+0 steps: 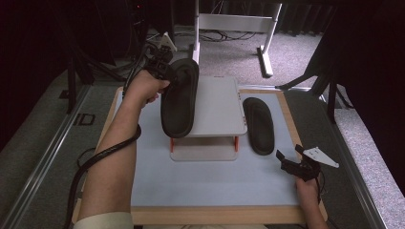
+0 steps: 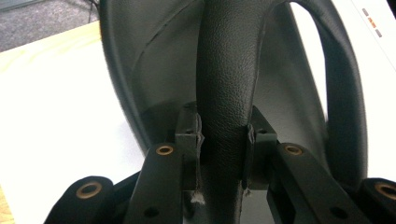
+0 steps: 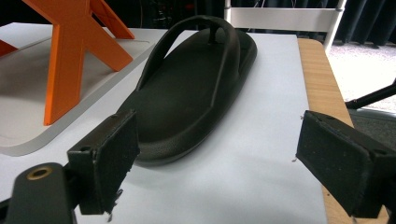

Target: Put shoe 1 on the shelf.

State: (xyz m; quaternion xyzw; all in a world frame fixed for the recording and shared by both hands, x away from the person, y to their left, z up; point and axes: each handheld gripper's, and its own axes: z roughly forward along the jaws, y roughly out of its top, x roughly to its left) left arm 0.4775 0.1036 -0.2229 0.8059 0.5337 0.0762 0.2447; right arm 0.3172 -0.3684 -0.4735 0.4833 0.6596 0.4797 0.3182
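- In the high view, the left gripper (image 1: pixel 168 71) is seen at the far left of the white mat (image 1: pixel 210 181), raised over the left edge of the small white rack (image 1: pixel 217 107); a black cable is trailed back along the forearm.
- A black flip-flop (image 1: pixel 180 98) is held by it, sole turned towards the camera, toe end up, heel hanging down over the rack's top shelf.
- What exactly is gripped cannot be made out from above; in the left gripper view the jaws are shown closed tight on the flip-flop's strap (image 2: pixel 227 93), the pads (image 2: pixel 192 135) pressed against both sides of it, with the footbed behind and the white shelf to the right.
- The rack is shown from above as a white top shelf over a white base plate; its orange legs (image 3: pixel 74 56) are seen in full in the right gripper view, as X-shaped supports standing on the base.
- A second black flip-flop (image 1: pixel 259 125) is seen lying flat on the mat just right of the rack, straps up, apart from it. In the right gripper view its thong strap and toe post (image 3: pixel 214 32) are made out, the heel end nearest the camera.
- The right gripper (image 1: pixel 292 156) is seen at the near right corner of the mat, by the wooden frame (image 1: pixel 215 214), a grey three-cornered plate on top. Its jaws are spread wide with nothing between them; in its own view the pads (image 3: pixel 109 158) are seen well apart, short of the second flip-flop's heel and not touching it.
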